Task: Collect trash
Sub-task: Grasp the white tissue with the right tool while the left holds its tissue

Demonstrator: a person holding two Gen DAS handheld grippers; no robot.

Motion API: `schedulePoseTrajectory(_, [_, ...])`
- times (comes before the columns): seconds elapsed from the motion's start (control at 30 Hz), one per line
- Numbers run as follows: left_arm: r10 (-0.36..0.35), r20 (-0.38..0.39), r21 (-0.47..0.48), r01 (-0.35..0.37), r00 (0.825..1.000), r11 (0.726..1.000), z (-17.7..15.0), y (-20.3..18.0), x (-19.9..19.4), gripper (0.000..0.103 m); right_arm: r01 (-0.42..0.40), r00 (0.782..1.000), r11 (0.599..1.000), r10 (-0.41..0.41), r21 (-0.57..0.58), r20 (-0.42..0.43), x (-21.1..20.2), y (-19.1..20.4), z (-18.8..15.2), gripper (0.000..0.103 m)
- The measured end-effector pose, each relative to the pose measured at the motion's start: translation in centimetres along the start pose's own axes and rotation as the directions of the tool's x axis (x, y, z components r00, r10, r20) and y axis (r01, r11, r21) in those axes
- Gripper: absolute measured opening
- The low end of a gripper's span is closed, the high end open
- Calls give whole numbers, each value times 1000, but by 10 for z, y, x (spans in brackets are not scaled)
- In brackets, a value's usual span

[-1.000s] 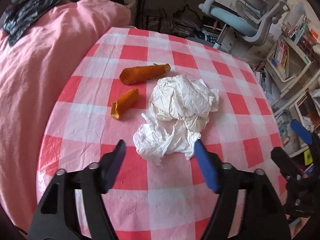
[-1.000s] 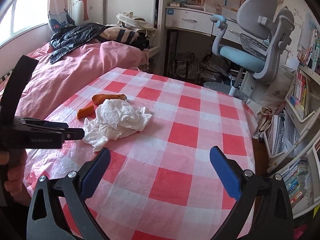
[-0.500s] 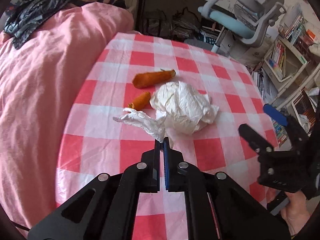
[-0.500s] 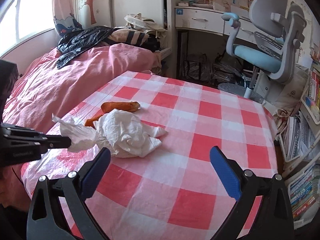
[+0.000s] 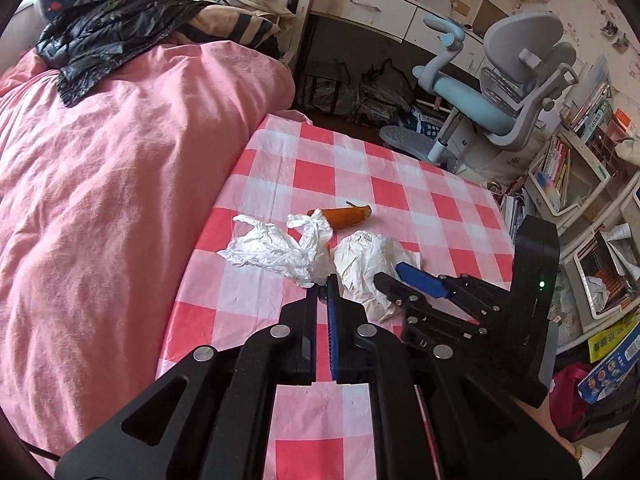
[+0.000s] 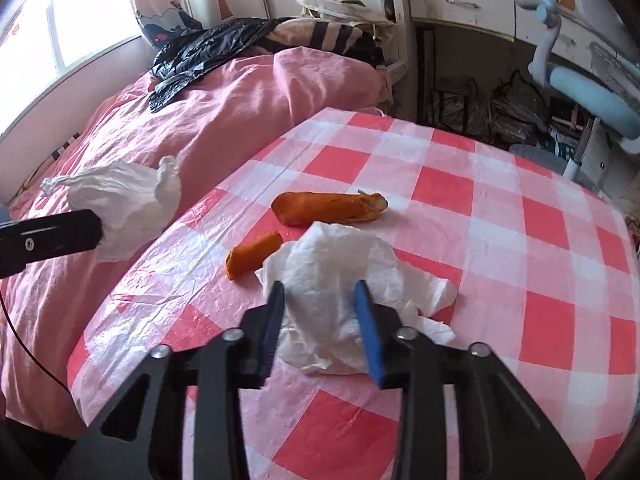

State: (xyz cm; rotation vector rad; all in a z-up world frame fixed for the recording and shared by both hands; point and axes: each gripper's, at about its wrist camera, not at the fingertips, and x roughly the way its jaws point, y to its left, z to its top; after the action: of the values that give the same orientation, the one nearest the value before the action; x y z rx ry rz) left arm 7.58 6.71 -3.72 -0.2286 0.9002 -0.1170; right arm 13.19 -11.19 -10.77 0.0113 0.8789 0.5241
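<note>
My left gripper [image 5: 323,286] is shut on a crumpled white tissue [image 5: 280,248] and holds it above the left edge of the checked table [image 5: 360,160]. In the right wrist view that tissue [image 6: 120,200] hangs over the bed from the left gripper's tip [image 6: 94,228]. My right gripper [image 6: 319,300] is closing its jaws around a white paper wad [image 6: 332,272] on the table, and the wad fills the gap between the blue pads. Behind the wad lie a long orange peel piece [image 6: 328,206] and a short one [image 6: 252,254].
A bed with a pink cover [image 5: 100,160] runs along the table's left side, with a black jacket [image 5: 112,28] on it. A grey and blue office chair [image 5: 500,80] and a desk stand beyond the table. Cluttered shelves [image 5: 560,168] are at the right.
The left gripper closed on the tissue, lifted it and carried it left toward the bed. The right gripper moved in over the paper wad and its jaws came together around it.
</note>
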Motion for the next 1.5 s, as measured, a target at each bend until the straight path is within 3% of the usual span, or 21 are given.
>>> schedulePoseTrajectory(0.1, [-1,9,-4,1,1000,1000,3,2,-2,4,-38,999,998,36,48,40,-16,-9,2,4])
schedulePoseTrajectory(0.27, [-6,20,-12,6,1000,1000,3,3,-7,4,-52,996,996,46,72,82,-31,-15,3,3])
schedulePoseTrajectory(0.57, [-5,33,-56,7,999,998,5,13,-10,4,-3,998,998,7,-58,69,-28,7,5,3])
schedulePoseTrajectory(0.6, [-6,34,-59,8,999,998,5,14,-10,4,4,999,998,0,-64,53,-24,7,3,11])
schedulePoseTrajectory(0.67, [-4,36,-56,6,999,998,5,13,-10,4,27,999,996,-25,-88,28,-14,8,-2,56])
schedulePoseTrajectory(0.7, [-3,35,-53,5,999,999,5,12,-10,4,49,999,992,-46,-114,25,-11,11,-5,57])
schedulePoseTrajectory(0.73, [-2,33,-49,4,999,999,5,11,-9,4,55,998,990,-54,-133,11,-7,12,-6,56])
schedulePoseTrajectory(0.87, [0,30,-41,2,1000,999,6,9,-7,4,38,999,992,-39,-123,-2,-7,9,-6,14])
schedulePoseTrajectory(0.97, [1,33,-43,0,999,999,6,8,-7,4,24,998,996,-19,-81,53,-26,0,0,3])
schedulePoseTrajectory(1.07, [2,38,-47,0,999,999,6,9,-9,4,12,994,999,-8,-33,109,-45,-10,4,3])
schedulePoseTrajectory(1.17, [2,39,-49,0,999,999,6,10,-9,4,6,994,1000,-7,10,112,-46,-19,5,5])
schedulePoseTrajectory(1.2, [2,37,-48,0,999,999,6,10,-9,4,7,995,1000,-8,11,100,-40,-18,4,9])
schedulePoseTrajectory(1.27, [0,32,-40,1,999,999,4,7,-8,4,2,998,1000,-1,-21,59,-23,-9,0,38])
schedulePoseTrajectory(1.3, [1,30,-35,0,1000,999,3,6,-7,4,9,999,998,-7,-63,38,-13,2,-2,41])
schedulePoseTrajectory(1.43, [3,25,-26,-3,1000,1000,3,4,-5,4,42,999,991,-42,-127,8,11,19,-3,41])
schedulePoseTrajectory(1.5, [6,26,-19,-6,1000,1000,3,4,-5,4,31,999,995,-31,-90,-5,15,14,1,29])
